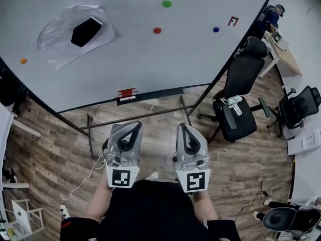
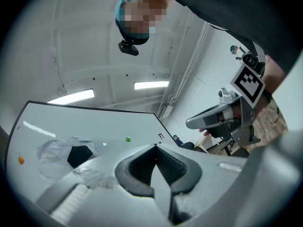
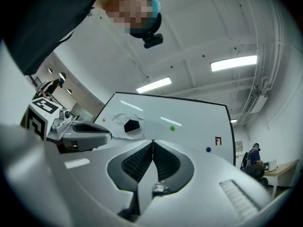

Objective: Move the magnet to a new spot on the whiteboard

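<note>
so the left gripper (image 1: pixel 134 128) and right gripper (image 1: pixel 182 128) are both clamped shut on nothing, well short of the whiteboard (image 1: pixel 125 59), with the red magnet (image 1: pixel 157 30) dead ahead between them, neither really nearer

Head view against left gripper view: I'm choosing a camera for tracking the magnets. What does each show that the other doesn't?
Only the head view: the red magnet, the blue magnet and the red item on the board's tray.
Only the left gripper view: the ceiling lights and the head-mounted camera.
Both: the whiteboard, the green magnet, the orange magnet, the black object on a crumpled sheet, and the left gripper and right gripper, each shut and empty.
</note>
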`<action>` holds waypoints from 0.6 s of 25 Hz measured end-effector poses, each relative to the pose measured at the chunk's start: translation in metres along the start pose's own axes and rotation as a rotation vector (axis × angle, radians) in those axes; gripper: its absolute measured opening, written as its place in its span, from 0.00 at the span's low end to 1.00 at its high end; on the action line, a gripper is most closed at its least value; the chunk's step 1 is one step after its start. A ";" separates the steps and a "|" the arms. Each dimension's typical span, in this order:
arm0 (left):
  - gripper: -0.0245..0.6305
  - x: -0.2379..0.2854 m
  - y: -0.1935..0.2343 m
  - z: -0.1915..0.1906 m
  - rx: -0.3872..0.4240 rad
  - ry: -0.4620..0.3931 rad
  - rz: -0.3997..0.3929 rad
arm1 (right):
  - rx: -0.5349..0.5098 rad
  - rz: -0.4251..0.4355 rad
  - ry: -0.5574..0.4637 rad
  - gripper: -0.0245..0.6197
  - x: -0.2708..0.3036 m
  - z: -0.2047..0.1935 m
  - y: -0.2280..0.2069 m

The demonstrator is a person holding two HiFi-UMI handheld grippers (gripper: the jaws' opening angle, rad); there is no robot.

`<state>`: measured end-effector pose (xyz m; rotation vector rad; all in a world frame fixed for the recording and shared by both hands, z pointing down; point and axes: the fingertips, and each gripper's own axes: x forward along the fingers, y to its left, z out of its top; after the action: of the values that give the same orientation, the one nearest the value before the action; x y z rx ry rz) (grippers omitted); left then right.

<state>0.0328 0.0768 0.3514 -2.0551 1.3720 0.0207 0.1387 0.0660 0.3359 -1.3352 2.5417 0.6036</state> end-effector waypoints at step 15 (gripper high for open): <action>0.04 0.031 0.009 -0.024 0.007 0.039 0.048 | 0.013 0.039 0.018 0.06 0.027 -0.030 -0.024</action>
<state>0.0314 0.0372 0.3545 -2.0266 1.4431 -0.0031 0.1430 0.0203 0.3467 -1.2953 2.5872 0.5840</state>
